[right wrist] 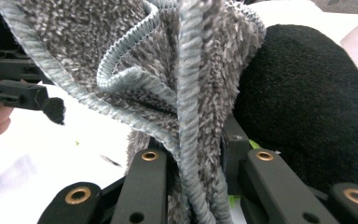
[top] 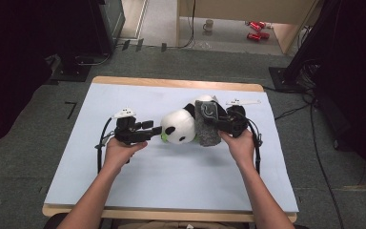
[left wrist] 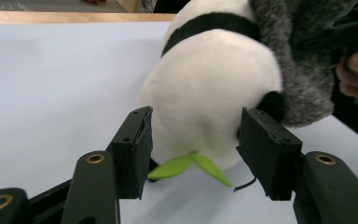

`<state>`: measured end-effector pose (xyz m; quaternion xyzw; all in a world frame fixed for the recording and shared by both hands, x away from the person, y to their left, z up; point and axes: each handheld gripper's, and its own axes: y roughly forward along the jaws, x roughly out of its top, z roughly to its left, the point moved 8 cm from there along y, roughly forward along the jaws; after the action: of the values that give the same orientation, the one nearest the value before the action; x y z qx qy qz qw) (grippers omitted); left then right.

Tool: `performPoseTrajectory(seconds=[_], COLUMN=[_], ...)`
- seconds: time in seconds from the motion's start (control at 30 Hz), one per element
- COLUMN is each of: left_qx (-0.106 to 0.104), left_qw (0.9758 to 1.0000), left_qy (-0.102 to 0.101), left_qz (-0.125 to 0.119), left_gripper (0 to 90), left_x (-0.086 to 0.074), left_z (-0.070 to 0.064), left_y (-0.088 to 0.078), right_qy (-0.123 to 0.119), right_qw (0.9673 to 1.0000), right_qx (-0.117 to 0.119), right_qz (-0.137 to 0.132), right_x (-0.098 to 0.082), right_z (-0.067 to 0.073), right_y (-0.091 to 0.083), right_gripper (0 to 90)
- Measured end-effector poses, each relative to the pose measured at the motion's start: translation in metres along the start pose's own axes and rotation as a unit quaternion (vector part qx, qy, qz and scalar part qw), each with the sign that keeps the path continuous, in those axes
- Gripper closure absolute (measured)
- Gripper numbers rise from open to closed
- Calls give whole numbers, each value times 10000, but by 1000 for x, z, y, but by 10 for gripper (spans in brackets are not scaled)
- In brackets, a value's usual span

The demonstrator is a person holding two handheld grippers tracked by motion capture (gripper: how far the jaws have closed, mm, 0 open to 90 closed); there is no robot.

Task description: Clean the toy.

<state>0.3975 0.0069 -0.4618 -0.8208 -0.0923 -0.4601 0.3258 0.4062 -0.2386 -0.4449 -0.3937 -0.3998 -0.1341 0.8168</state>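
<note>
Between your two claws on the bench (top: 138, 191) lies the panda plush (top: 180, 126). Your right claw (right wrist: 193, 163) is clenched on the grey cloth (right wrist: 168, 70) draped over its body — presumably to wrap it; your left claw (left wrist: 193, 149), released, brackets the head.

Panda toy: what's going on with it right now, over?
Left gripper open around panda. Right gripper shut on grey cloth draped over it. Nothing blocking.

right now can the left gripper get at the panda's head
Probably yes. The left gripper is open, its jaws standing either side of the panda's white head with nothing between. The grey cloth, pinched by the right gripper, lies farther back.
</note>
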Motion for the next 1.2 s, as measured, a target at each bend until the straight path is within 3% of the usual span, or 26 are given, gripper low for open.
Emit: performPoseTrajectory(seconds=[0.17,0.4,0.5,0.6,0.7,0.83,0.93,1.1,1.2], left_qx=[-41,-347,-497,-621,-826,-1061,-1012,-746,-685], left_qw=[9999,9985,9977,9956,9921,9903,9904,9939,9955], left_qy=[131,389,391,574,715,603,626,546,374], left_qz=[71,178,254,392,613,670,701,607,545], left_gripper=[431,411,399,385,392,513,619,755,781], left_x=[7,14,13,7,-2,-4,-4,-1,2], left_z=[3,-7,-12,-18,-24,-27,-28,-27,-23], left_y=[6,22,30,41,50,54,54,54,52], right_qy=[77,130,159,194,195,273,361,265,102], right_qw=[10000,9997,9994,9992,9990,9989,9989,9992,9994], right_qx=[-45,-162,-267,-315,-367,-358,-271,-199,-49], right_qz=[-14,-90,-141,-169,-133,-124,-142,-225,-328], right_x=[0,-1,-1,-2,-4,-6,-5,-1,6], right_z=[-7,-14,-17,-19,-19,-18,-14,1,22], right_y=[-5,-9,-12,-14,-15,-17,-21,-25,-29], right_gripper=[769,768,767,767,767,770,772,772,772])
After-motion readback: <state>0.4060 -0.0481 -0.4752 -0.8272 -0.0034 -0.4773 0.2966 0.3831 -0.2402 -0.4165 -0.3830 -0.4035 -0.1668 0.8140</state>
